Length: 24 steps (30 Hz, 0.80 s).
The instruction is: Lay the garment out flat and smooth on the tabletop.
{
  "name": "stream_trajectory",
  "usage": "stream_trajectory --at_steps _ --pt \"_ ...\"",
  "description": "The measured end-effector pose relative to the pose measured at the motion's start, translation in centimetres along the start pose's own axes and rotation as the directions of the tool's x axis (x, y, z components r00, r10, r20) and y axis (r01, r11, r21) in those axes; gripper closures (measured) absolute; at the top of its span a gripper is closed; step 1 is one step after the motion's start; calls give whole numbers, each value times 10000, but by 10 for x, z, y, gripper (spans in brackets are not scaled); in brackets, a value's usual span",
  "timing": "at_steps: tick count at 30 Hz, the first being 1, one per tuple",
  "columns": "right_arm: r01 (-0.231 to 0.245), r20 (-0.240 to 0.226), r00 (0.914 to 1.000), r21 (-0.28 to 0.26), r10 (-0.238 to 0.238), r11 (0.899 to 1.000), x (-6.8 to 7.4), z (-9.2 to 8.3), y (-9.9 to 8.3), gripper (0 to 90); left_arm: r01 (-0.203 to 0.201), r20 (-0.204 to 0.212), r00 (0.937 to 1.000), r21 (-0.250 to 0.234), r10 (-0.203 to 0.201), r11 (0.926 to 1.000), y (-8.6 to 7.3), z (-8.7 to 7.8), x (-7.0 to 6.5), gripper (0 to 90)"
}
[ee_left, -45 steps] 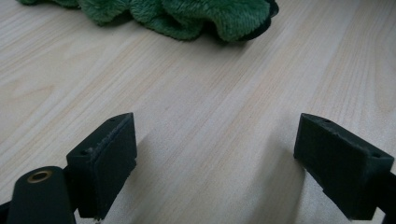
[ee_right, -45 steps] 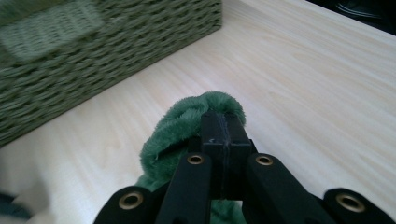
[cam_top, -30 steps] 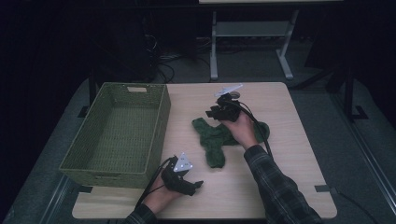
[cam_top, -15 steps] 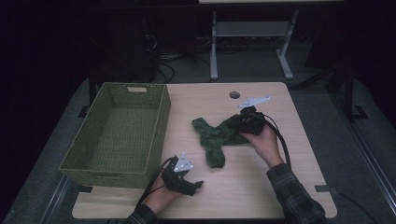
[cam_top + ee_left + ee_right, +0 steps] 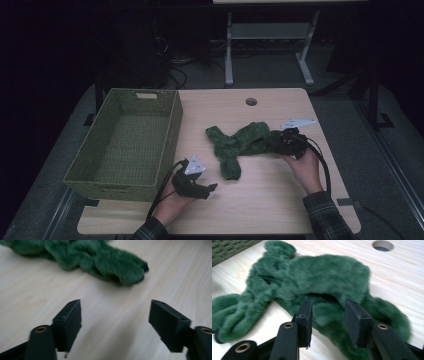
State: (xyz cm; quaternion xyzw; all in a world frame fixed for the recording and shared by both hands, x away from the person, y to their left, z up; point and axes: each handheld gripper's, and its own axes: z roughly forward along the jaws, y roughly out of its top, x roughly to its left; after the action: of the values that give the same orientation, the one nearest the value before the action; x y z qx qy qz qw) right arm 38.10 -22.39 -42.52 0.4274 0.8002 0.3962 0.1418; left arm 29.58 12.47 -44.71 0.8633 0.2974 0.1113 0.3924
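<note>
- The right gripper (image 5: 328, 323) is standing with its jaws part open, and they have just been opening a little more; a fold of the green cloth (image 5: 319, 282) is lying between them, but the pads are not pressing it as far as I can see.
- The left gripper (image 5: 115, 317) is holding its jaws spread with nothing between them, and they have just been closing somewhat; it is hanging over bare table (image 5: 32, 290), near one end of the cloth.
- The cloth is lying crumpled in the middle of the table, just right of the basket (image 5: 125, 140), apart from it.
- I judge the step as taking hold of the cloth at two places, probably to fold it or to carry it into the basket.
- Next, the right jaws are needing to close on the fold, and the left gripper to go forward to the near end.
</note>
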Motion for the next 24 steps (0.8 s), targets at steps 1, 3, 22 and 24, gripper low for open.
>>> stream_trajectory --at_steps 1,3,22,24 --pt "-77 -16 10000 -17 76 10000 -3 -1 -1 579 3 -7 10000 -40 -3 10000 3 0 1 349" --pt "-199 47 9998 8 199 9998 -7 -3 -2 572 87 -171 9998 -42 -88 10000 11 2 4 405" --pt "-473 180 9987 281 468 9985 -23 -4 -5 556 176 -806 9966 160 -163 9997 54 57 46 513" --pt "-432 104 9990 353 429 9984 -21 0 -5 552 148 -825 9965 303 -123 9994 53 61 47 512"
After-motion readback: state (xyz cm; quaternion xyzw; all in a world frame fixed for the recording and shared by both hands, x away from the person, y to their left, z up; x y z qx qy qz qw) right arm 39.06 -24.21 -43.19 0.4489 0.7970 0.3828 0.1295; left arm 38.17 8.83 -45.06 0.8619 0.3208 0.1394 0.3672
